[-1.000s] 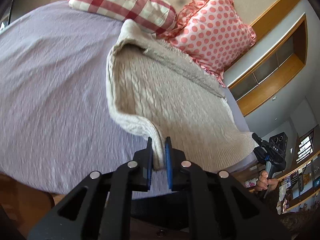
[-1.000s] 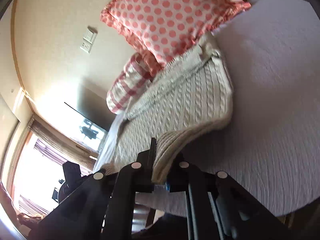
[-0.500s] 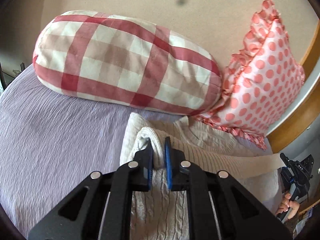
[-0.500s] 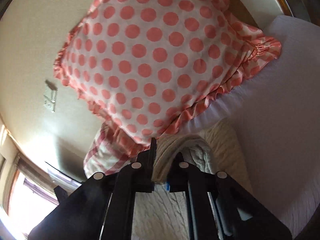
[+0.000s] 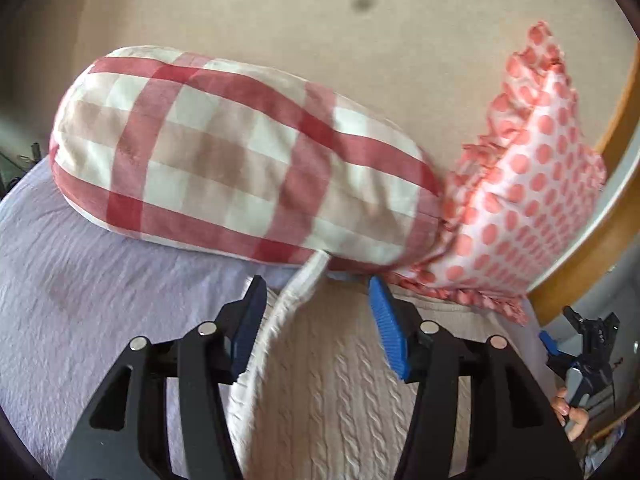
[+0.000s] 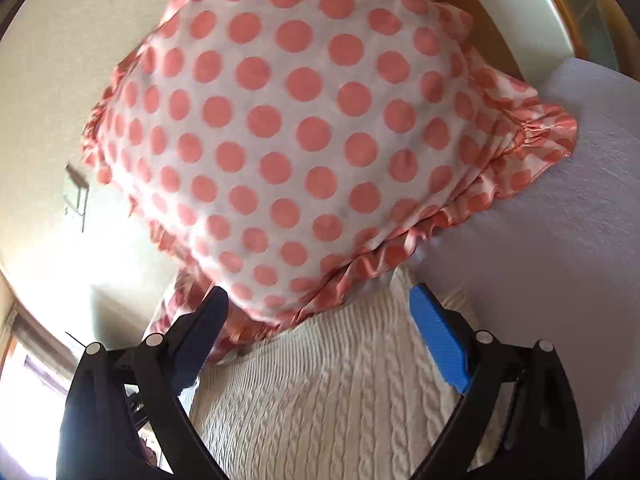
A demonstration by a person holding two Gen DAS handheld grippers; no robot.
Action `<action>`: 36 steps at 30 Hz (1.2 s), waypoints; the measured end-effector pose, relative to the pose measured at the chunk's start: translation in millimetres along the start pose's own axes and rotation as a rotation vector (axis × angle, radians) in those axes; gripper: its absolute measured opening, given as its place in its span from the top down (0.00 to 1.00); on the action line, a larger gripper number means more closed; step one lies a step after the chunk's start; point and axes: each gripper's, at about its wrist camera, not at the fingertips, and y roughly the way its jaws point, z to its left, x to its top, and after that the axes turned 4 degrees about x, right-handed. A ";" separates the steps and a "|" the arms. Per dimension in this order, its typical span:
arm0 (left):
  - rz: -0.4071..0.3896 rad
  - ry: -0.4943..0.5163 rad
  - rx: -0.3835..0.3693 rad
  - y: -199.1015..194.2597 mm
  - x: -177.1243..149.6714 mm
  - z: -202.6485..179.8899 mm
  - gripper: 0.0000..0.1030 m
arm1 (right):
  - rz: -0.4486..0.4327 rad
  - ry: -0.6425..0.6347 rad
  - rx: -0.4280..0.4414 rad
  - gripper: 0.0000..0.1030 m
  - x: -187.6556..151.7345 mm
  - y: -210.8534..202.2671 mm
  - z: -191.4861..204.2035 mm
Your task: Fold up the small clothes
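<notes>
A cream cable-knit sweater (image 5: 332,392) lies folded on the lilac bedspread (image 5: 80,312), its far edge against the pillows. My left gripper (image 5: 318,300) is open above the sweater's left far corner, its blue pads (image 5: 386,328) apart and holding nothing. In the right wrist view the sweater (image 6: 340,400) fills the lower middle. My right gripper (image 6: 316,312) is open over its far edge, with one blue pad (image 6: 438,340) showing, and it is empty.
A red-and-white checked bolster pillow (image 5: 224,172) and a pink polka-dot frilled pillow (image 6: 304,128) stand against the beige wall just beyond the sweater. The polka-dot pillow also shows in the left wrist view (image 5: 532,208). A wooden frame (image 5: 592,240) is at the right.
Both grippers carried the sweater's near hem up to the pillow end, folding it over. Both have since opened and let the hem go.
</notes>
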 end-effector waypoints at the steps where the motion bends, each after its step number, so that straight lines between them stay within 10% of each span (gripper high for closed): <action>1: 0.025 0.017 -0.040 -0.9 -7.6 -5.0 0.42 | 0.046 -0.014 0.022 0.09 -10.3 1.3 5.0; 7: 0.217 0.025 0.097 62.4 -42.9 -11.2 0.41 | 0.252 0.027 -0.115 0.09 -60.1 39.7 -5.4; 10: 0.176 0.076 0.145 57.7 -45.9 -13.3 0.52 | 0.237 -0.119 -0.157 0.09 -71.2 38.9 5.7; 15: 0.136 0.072 0.146 19.0 -42.7 1.0 0.37 | 0.191 -0.151 -0.011 0.07 -74.6 27.6 14.2; 24: 0.272 -0.060 0.019 38.2 -48.6 39.8 0.39 | 0.155 -0.114 0.015 0.06 -68.4 21.4 11.1; 29: 0.343 -0.239 -0.117 49.0 -54.4 57.0 0.83 | 0.117 -0.065 0.044 0.06 -62.5 13.1 4.2; 36: 0.265 -0.248 -0.229 12.2 -22.8 2.6 0.87 | 0.048 -0.007 0.117 0.06 -49.5 -6.0 -1.6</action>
